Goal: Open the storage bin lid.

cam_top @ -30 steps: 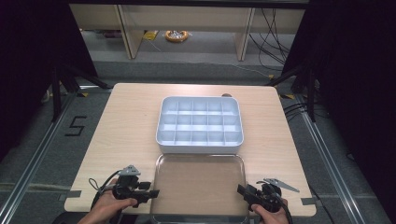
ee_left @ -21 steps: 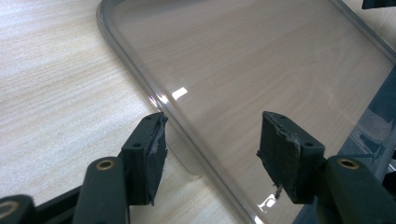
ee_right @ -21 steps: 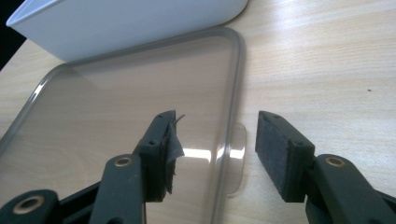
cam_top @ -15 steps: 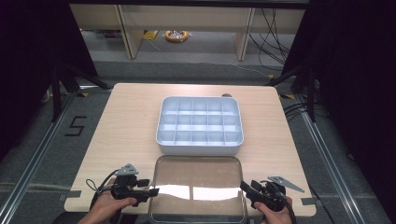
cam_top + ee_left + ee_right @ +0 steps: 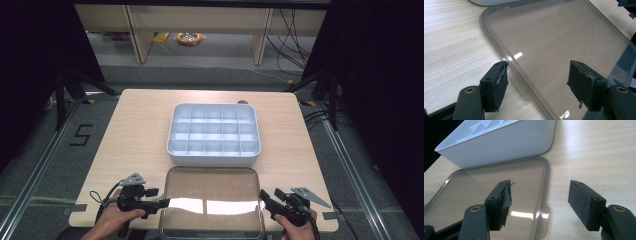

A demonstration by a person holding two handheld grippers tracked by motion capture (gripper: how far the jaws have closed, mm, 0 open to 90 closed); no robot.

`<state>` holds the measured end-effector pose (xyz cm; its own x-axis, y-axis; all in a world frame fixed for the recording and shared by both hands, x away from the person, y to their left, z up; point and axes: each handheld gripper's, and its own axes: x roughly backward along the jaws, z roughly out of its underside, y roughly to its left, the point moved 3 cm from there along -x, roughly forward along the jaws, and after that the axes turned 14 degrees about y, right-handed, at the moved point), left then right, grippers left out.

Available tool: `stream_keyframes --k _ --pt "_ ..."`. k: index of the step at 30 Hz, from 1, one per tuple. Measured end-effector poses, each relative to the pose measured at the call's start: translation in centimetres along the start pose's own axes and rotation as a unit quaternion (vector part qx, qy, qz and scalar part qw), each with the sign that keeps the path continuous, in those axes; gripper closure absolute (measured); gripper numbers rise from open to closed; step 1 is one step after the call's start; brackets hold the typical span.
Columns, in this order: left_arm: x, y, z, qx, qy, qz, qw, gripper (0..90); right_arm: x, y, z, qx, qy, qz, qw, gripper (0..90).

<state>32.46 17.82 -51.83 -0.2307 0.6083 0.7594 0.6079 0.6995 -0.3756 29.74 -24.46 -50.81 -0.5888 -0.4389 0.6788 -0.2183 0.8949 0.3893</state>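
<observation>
**Clear lid flat on the table, both sets of jaws apart**

Clear plastic is what we have in front of us: a see-through lid (image 5: 212, 202) with round corners, lying flat on the wooden table (image 5: 135, 130) at the near edge. We can see the wood grain right through it, and a bright strip of light shines on its top. Just behind the lid sits a white tray (image 5: 214, 134) split into many small boxes. The lid's far edge is very close to the tray's near wall, but we cannot tell if they touch.

Our left gripper (image 5: 161, 204) is at the lid's left side, held in our left hand (image 5: 112, 222). In the left gripper view, its two black jaws stand wide apart, and they have just been opening. The lid's edge (image 5: 499, 50) runs between them. The left pad (image 5: 500, 86) is right beside the rim, and the right pad is over the clear sheet. The jaws do not squeeze the lid.

Our right gripper (image 5: 263, 196) is at the lid's right side, held in our right hand (image 5: 295, 231). Its jaws stand wide apart too, and they have also just been opening. In the right gripper view, the lid's rim and a small clear tab (image 5: 544, 213) lie between the pads. One pad (image 5: 506, 202) is over the lid and the other is over bare wood. The pads do not press on the lid
</observation>
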Motion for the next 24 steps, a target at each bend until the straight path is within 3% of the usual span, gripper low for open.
stream_keyframes --k 3,4,5,6,7,9,10,12,13,16,18,19,20,22,23,24 --pt "0.1 0.1 0.0 0.0 0.0 0.002 1.0 30.5 -0.1 0.0 0.0 0.003 -0.003 0.006 1.0 34.7" --pt "0.1 0.2 -0.1 -0.002 0.001 0.002 1.0 30.3 0.0 0.5 0.1 -0.024 0.003 -0.004 0.9997 34.4" --pt "0.1 0.2 -0.1 -0.003 -0.002 0.0 1.0 30.0 0.1 0.5 0.1 -0.023 0.003 -0.01 0.9997 34.1" --pt "0.1 0.2 -0.1 -0.004 -0.003 -0.004 1.0 29.9 0.0 0.1 -0.1 0.005 -0.009 0.004 0.9999 33.9" --pt "0.1 0.2 -0.1 -0.005 -0.002 -0.001 1.0 29.7 0.0 0.0 -0.1 0.017 -0.01 0.009 0.9998 33.7" --pt "0.2 0.2 -0.2 -0.004 -0.005 -0.002 1.0 29.3 0.2 0.5 -0.1 -0.001 -0.009 0.005 0.9999 33.6" --pt "0.2 0.2 -0.2 -0.006 -0.011 -0.004 0.9999 29.0 0.1 0.1 -0.2 0.023 -0.014 0.011 0.9996 33.5" --pt "0.3 0.2 -0.2 -0.008 -0.013 -0.006 0.9999 28.5 0.3 0.7 -0.1 0.006 -0.011 0.002 0.9999 33.3" --pt "0.3 0.3 -0.2 -0.007 -0.018 -0.006 0.9998 28.0 0.3 0.4 -0.2 0.026 -0.017 0.014 0.9994 33.1" --pt "0.3 0.3 -0.3 -0.008 -0.023 -0.007 0.9997 26.8 0.3 0.4 -0.2 0.036 -0.012 0.012 0.9992 32.7" --pt "0.3 0.3 -0.2 -0.01 -0.026 -0.005 0.9996 26.0 0.3 0.6 -0.1 0.031 -0.016 0.009 0.9994 32.1" --pt "0.4 0.3 -0.3 -0.009 -0.029 -0.004 0.9995 25.7 0.5 0.9 0.1 0.016 -0.005 0.01 0.9998 32.0" --pt "0.4 0.4 -0.2 -0.009 -0.03 -0.002 0.9995 25.4 0.4 0.6 -0.1 0.045 -0.018 0.015 0.9987 31.8" --pt "0.5 0.4 -0.2 -0.009 -0.032 -0.002 0.9995 24.7 0.6 0.8 0.1 0.054 -0.014 0.019 0.9983 31.3" --pt "0.5 0.4 -0.1 -0.008 -0.034 0.001 0.9994 24.1 0.8 0.9 0.3 0.055 0.001 0.025 0.9982 30.9" --pt "0.6 0.4 -0.1 -0.009 -0.033 0.001 0.9994 23.8 0.8 1.0 0.4 0.051 -0.005 0.021 0.9985 30.7"
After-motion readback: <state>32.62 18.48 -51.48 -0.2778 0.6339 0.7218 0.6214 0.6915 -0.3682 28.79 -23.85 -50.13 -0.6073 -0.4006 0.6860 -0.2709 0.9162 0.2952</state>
